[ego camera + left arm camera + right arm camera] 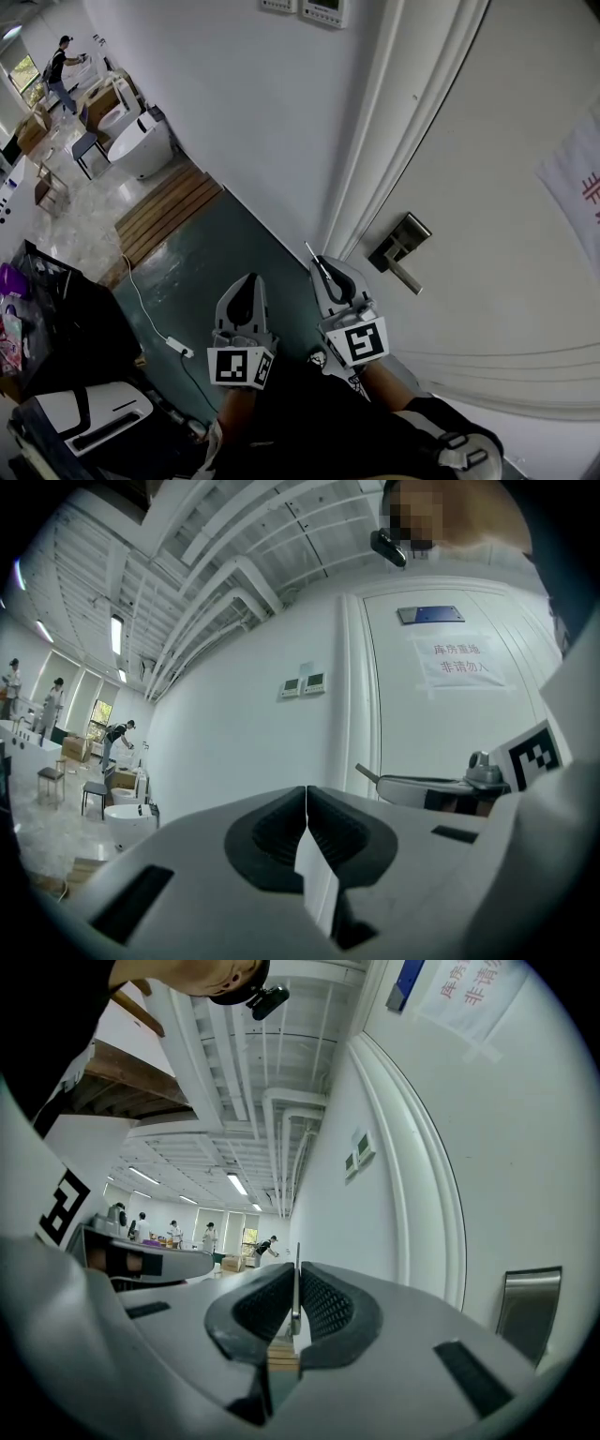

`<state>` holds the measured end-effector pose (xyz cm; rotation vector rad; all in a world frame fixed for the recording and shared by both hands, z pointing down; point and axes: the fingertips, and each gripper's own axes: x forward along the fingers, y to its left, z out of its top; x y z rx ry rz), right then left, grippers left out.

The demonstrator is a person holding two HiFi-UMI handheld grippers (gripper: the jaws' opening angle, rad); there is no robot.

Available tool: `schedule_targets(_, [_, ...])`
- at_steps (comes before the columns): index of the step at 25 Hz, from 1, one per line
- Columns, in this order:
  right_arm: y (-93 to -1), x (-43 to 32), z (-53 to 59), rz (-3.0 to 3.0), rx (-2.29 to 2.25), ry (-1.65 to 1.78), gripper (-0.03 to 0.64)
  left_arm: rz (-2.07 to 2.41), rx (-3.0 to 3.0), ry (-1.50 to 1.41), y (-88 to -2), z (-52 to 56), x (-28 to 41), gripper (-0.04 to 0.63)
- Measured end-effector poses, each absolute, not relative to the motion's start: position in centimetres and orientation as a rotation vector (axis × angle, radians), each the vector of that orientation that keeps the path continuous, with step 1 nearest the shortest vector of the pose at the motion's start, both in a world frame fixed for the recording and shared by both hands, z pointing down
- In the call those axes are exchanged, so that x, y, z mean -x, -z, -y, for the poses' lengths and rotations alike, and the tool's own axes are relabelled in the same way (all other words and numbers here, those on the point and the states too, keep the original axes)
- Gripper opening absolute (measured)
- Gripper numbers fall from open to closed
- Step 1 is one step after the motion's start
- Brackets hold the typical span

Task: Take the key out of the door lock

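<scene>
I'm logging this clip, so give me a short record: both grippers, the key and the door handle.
left gripper: jaws together, nothing between them
right gripper: shut on the key
key: blade pokes out past the jaw tips, clear of the door
door handle: metal lever on the white door, apart from both grippers

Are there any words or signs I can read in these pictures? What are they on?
"库房重地 非请勿入", red, on the paper notice on the door.
Blue plate above it: too blurred to read.
Wall panels: too small to read.
Square markers: patterns only, no words.
</scene>
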<state>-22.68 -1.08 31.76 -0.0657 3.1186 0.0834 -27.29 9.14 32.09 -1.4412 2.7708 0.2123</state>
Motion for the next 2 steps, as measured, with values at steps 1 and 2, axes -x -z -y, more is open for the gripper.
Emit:
schedule_targets(1, [-31.84,22.41,1.14,-3.122,0.068,-0.073,0.031,-2.778,1.443,-0.212,-32.29,-9.08,27.07,0.025])
schedule_targets(2, [-31.9,22.14,1.19,-3.123,0.068,-0.062,0.031,-2.784,1.445,-0.211,-32.49,-9.01,26.85,0.025])
